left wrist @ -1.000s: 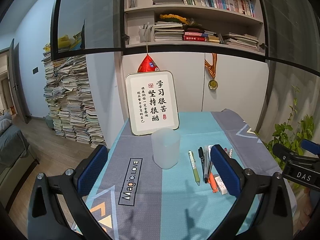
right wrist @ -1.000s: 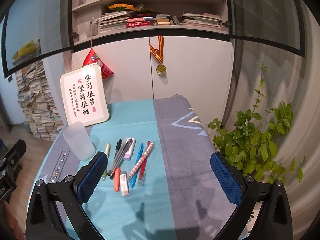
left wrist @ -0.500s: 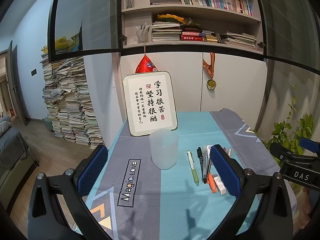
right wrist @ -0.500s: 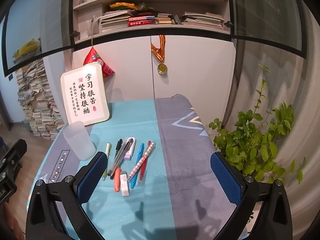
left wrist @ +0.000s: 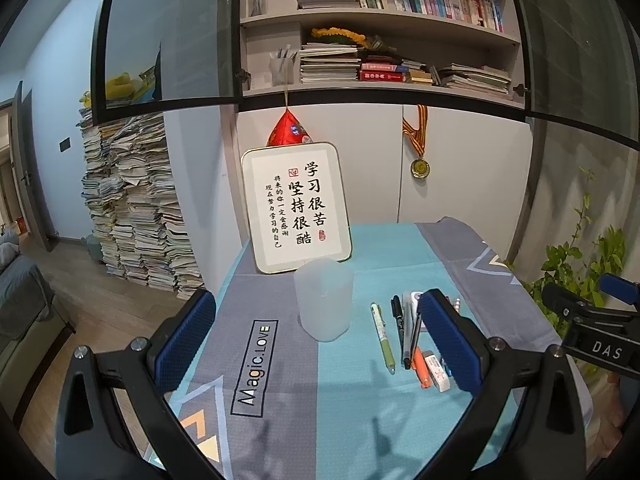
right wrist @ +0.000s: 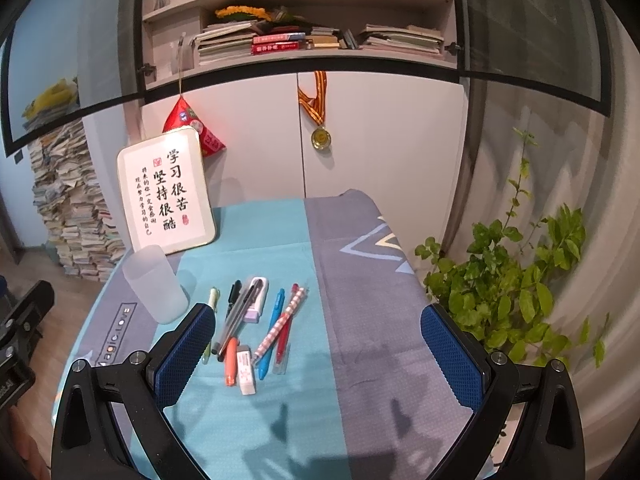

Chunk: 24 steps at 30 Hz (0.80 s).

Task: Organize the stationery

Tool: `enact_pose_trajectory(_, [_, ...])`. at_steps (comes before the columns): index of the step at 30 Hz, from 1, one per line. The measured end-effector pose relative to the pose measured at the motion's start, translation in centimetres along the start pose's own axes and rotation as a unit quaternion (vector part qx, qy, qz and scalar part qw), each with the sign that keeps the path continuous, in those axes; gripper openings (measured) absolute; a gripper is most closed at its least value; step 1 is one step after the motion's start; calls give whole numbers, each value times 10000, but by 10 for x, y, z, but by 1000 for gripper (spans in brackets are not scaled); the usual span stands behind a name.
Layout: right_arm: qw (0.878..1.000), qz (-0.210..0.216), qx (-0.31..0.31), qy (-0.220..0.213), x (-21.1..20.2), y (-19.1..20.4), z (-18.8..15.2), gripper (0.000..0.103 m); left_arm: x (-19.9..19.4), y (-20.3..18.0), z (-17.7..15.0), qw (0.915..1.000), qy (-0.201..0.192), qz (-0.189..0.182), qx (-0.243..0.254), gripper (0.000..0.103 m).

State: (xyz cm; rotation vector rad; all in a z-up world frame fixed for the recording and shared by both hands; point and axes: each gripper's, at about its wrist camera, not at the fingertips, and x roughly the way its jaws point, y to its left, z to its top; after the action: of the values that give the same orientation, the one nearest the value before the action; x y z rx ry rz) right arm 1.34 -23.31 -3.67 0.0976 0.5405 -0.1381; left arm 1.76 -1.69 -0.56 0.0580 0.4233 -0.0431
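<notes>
Left wrist: left claw (left wrist: 316,334) pad hides pens (left wrist: 404,330) partly.

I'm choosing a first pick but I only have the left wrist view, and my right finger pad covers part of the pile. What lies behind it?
Observer: A blue pen, just right of the eraser.
Operator: Anything further right?
Observer: A striped pen crossing a red pen; those two are the last things on that side.
Operator: Is the right gripper free?
Observer: Yes. The right gripper is open and empty, on the near side of the pile.
</notes>
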Motion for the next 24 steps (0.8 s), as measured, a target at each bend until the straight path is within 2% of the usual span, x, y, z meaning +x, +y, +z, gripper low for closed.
enact_pose_trajectory(20, [10000,16,69,4,-2,-6,2,103,1,-7,-3,9999,4,-11,113,102])
enact_pose_trajectory(24, [10000,21,86,31,0,-7,3,99,2,-7,-4,9999,12,-7,118,102])
